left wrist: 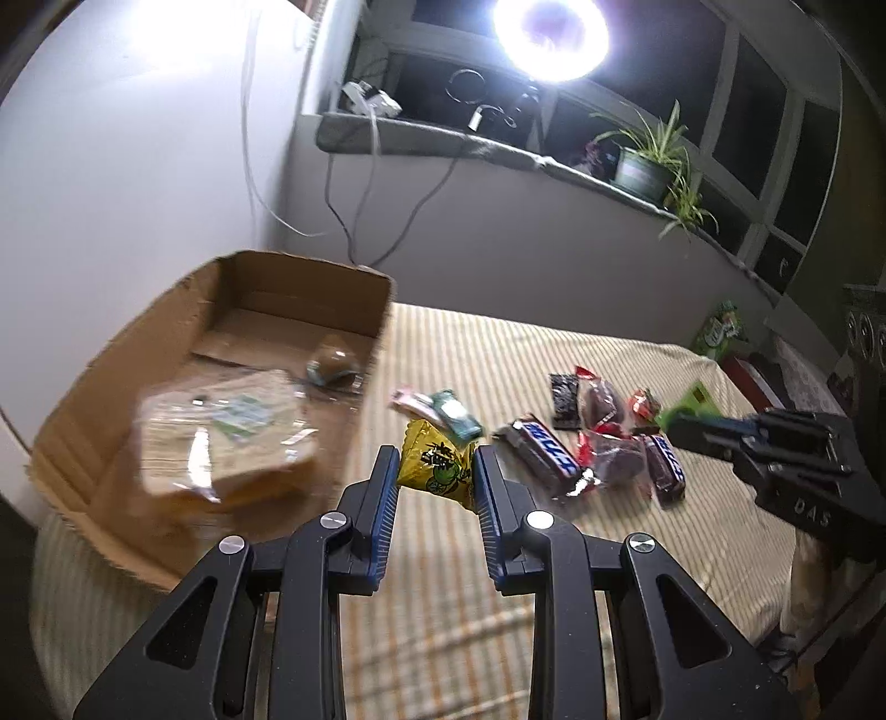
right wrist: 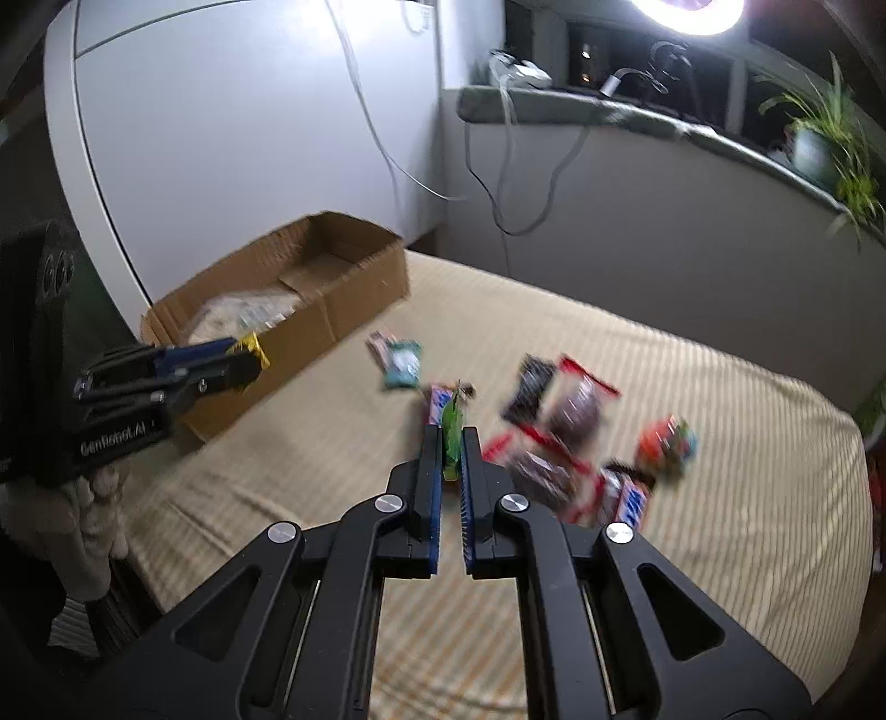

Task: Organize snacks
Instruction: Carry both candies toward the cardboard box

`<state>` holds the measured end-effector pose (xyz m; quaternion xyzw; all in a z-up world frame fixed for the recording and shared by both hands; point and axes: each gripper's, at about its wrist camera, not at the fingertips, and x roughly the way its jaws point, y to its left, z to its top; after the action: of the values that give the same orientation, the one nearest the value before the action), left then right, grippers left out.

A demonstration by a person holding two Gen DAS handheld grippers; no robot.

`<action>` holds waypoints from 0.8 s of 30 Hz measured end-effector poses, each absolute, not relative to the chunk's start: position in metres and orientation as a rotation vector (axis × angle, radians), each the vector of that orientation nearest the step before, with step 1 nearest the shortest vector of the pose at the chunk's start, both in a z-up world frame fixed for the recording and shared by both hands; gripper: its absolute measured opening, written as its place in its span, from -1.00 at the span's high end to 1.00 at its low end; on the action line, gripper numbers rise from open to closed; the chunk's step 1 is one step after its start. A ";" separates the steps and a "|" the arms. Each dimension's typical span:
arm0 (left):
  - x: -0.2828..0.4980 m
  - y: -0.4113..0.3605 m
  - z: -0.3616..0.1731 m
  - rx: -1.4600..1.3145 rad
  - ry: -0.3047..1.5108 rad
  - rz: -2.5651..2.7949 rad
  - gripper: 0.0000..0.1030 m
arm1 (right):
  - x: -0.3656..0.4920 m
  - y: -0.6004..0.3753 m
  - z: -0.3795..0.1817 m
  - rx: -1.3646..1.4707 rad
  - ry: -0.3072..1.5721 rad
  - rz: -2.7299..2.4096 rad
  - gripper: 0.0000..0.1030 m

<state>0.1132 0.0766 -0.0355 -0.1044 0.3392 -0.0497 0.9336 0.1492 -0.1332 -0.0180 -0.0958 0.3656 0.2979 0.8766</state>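
Pinching a yellow candy packet (left wrist: pixel 437 462) between its blue pads, the left gripper (left wrist: pixel 436 471) hangs above the striped bedcover (left wrist: pixel 554 554); the packet sits at the fingertips, clear of the cover. Jaws nearly together, only the packet keeping them apart.

Ahead and to the left of the left gripper: an open cardboard box (left wrist: pixel 354 288) on the bed, holding a clear bag of pale biscuits (left wrist: pixel 221 432) and a small brownish wrapped item (left wrist: pixel 332 363); both blurred.

Just beyond the left fingertips: a teal-and-pink sachet (left wrist: pixel 443 412). Ahead and to the right: loose snacks on the cover, namely two blue-lettered chocolate bars (left wrist: pixel 545 457), a black sachet (left wrist: pixel 565 401), red-ended dark candies (left wrist: pixel 601 404).

Right gripper (right wrist: pixel 453 443): jaws pressed together on a thin green packet (right wrist: pixel 453 429), which stands edge-on between the pads, off the cover. In the left wrist view it enters from the right, green packet at its tip. Snack pile lies ahead and to its right; box ahead and far left. Left gripper appears at left in the right wrist view, yellow packet at its tip, close to the box's near wall.

Background: ring lamp (left wrist: pixel 551 33), windowsill with potted plant (left wrist: pixel 648 160), hanging cables (left wrist: pixel 354 210).
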 end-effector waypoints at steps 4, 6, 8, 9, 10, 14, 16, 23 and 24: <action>0.108 0.093 -0.032 -0.223 0.676 -0.068 0.50 | 0.154 -0.107 -0.009 -0.221 0.743 0.660 0.90; 0.105 0.103 -0.031 -0.230 0.669 -0.050 0.51 | 0.157 -0.091 -0.005 -0.229 0.737 0.683 0.90; 0.102 0.111 -0.030 -0.236 0.663 -0.033 0.51 | 0.160 -0.075 -0.001 -0.237 0.732 0.708 0.90; 0.101 0.116 -0.030 -0.240 0.661 -0.024 0.51 | 0.161 -0.069 0.000 -0.241 0.728 0.716 0.90; 0.100 0.120 -0.030 -0.242 0.658 -0.016 0.51 | 0.162 -0.060 0.002 -0.246 0.725 0.729 0.90; 0.096 0.136 -0.030 -0.250 0.651 0.015 0.51 | 0.167 -0.033 0.005 -0.258 0.721 0.772 0.90; 0.094 0.144 -0.030 -0.258 0.647 0.031 0.51 | 0.169 -0.020 0.006 -0.270 0.716 0.786 0.90; 0.091 0.167 -0.032 -0.283 0.642 0.074 0.51 | 0.176 0.015 0.003 -0.289 0.727 0.834 0.90; 0.091 0.170 -0.033 -0.287 0.641 0.079 0.51 | 0.177 0.019 0.002 -0.291 0.731 0.840 0.89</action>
<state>0.0914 0.1695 -0.0331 -0.1406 0.3140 0.0387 0.9382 0.1771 0.0191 0.0017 -0.1377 0.3457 0.3972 0.8389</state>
